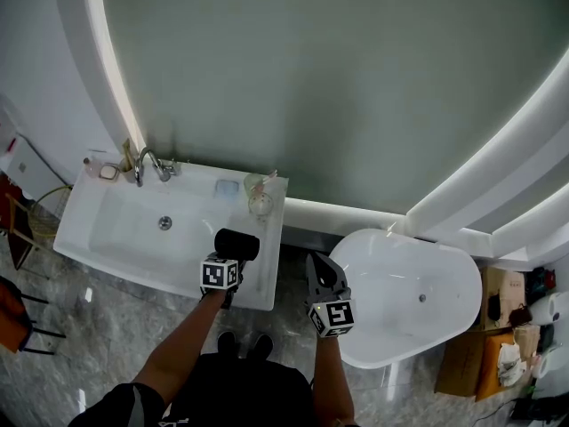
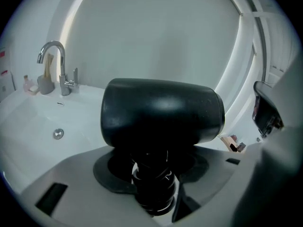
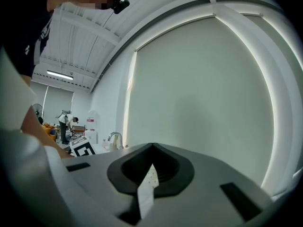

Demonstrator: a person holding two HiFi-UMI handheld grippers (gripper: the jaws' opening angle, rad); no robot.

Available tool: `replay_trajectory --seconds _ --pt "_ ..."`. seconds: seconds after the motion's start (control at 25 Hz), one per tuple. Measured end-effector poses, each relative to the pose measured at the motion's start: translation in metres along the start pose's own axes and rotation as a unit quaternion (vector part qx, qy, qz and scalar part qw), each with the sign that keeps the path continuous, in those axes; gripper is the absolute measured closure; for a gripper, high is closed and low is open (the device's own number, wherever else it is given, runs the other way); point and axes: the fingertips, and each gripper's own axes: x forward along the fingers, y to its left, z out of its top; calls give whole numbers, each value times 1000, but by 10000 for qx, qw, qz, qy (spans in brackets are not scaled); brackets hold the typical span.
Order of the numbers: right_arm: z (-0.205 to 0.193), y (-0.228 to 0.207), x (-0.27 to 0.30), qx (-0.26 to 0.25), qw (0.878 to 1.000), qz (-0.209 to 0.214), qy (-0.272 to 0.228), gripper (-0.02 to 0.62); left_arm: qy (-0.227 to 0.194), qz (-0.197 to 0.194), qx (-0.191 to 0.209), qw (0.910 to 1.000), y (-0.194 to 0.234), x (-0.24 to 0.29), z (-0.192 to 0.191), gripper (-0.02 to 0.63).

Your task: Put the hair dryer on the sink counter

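Observation:
The black hair dryer (image 1: 236,243) hangs over the right-hand flat part of the white sink counter (image 1: 267,283). My left gripper (image 1: 231,256) is shut on its handle. In the left gripper view the dryer's barrel (image 2: 161,112) lies crosswise above the jaws, and the ribbed handle runs down between them at my left gripper (image 2: 151,183). My right gripper (image 1: 322,269) hovers to the right of the counter, above the floor beside the bathtub. It is shut with nothing in it, and in its own view my right gripper (image 3: 151,150) shows its jaws meeting in a point.
The sink basin (image 1: 133,229) and faucet (image 1: 147,163) lie left of the dryer. A clear glass (image 1: 260,203) and a blue item (image 1: 227,188) stand at the counter's back. A white bathtub (image 1: 409,296) is at the right, chairs (image 1: 18,238) at the far left, boxes (image 1: 507,327) at the far right.

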Motion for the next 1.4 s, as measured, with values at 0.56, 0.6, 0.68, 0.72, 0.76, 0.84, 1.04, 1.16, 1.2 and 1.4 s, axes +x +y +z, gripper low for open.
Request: replay_trajectory --seconds 0.56,0.6,0.68,0.72,0.76,0.84,1.04,1.16,1.2,1.4 --pt "-20 -23 -8 162 9996 -169 172 568 1727 685 312 9821 13 76 -32 383" --pt "-21 -25 -9 169 9995 -192 176 568 1821 753 301 9799 16 81 -35 383" --pt "-22 -30 -11 196 9993 -247 180 568 1963 841 208 9767 18 88 -37 383" --pt "-22 -33 -11 207 9993 -266 184 568 2007 881 169 9755 19 91 -37 383" --pt "-23 -34 -11 213 9992 -274 192 568 2061 932 129 9740 20 93 -37 383" --pt "-26 -33 -10 231 9991 -267 223 568 2193 1029 20 9702 26 98 -39 383" --pt "-32 -33 -9 302 9988 -241 288 568 2329 1123 -188 9658 36 108 -43 383" --pt "-33 -33 -8 291 9988 -232 303 568 2407 1081 -248 9643 39 112 -46 383" --pt "-33 -34 -7 275 9989 -226 318 568 2443 1065 -272 9634 39 113 -48 383" --pt "-39 -40 -4 278 9984 -223 438 568 2525 1084 -369 9608 43 119 -51 383"
